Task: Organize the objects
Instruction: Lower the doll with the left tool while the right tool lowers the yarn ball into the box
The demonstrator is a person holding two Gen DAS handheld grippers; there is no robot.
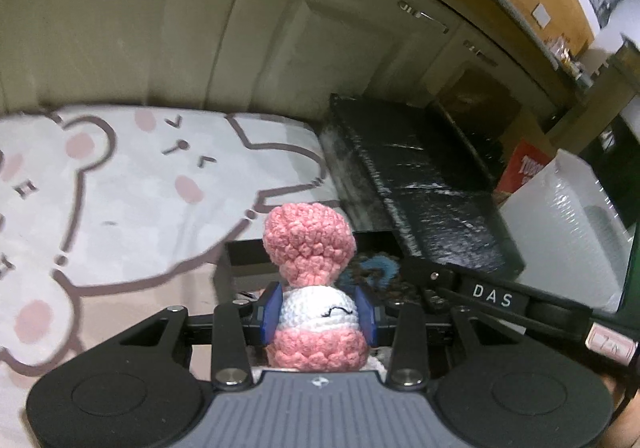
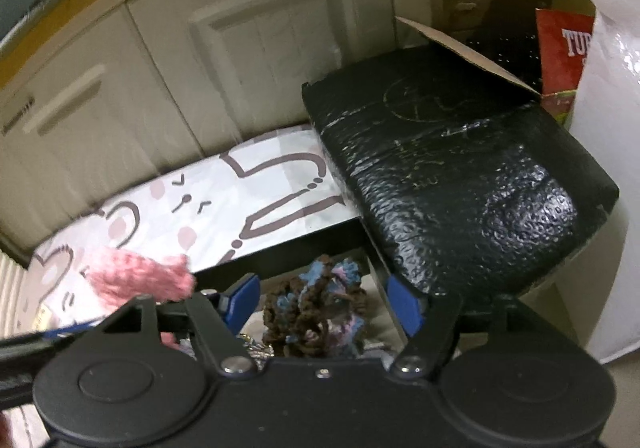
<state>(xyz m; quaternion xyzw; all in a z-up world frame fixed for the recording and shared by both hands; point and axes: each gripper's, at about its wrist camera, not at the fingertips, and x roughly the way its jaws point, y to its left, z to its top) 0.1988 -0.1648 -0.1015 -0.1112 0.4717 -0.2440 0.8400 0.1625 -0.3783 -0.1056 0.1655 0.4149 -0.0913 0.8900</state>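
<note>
My left gripper [image 1: 318, 314] is shut on a pink and white crochet doll [image 1: 312, 288], its blue pads pressing the white middle. The doll's pink top also shows in the right wrist view [image 2: 140, 276], blurred, at the left. My right gripper [image 2: 322, 298] is open, its blue fingers either side of a brown, blue and pink crochet toy [image 2: 316, 308] that lies in an open black box [image 2: 304, 248]; I cannot tell if they touch it. The same toy shows behind the doll in the left wrist view [image 1: 374, 268].
The box's black lid [image 2: 460, 175] stands raised to the right. A bear-print cloth [image 1: 140, 187] covers the surface to the left. Cream cabinet doors [image 1: 200, 27] rise behind. A white bag [image 2: 608, 167] and a red carton [image 2: 560, 47] stand at the right.
</note>
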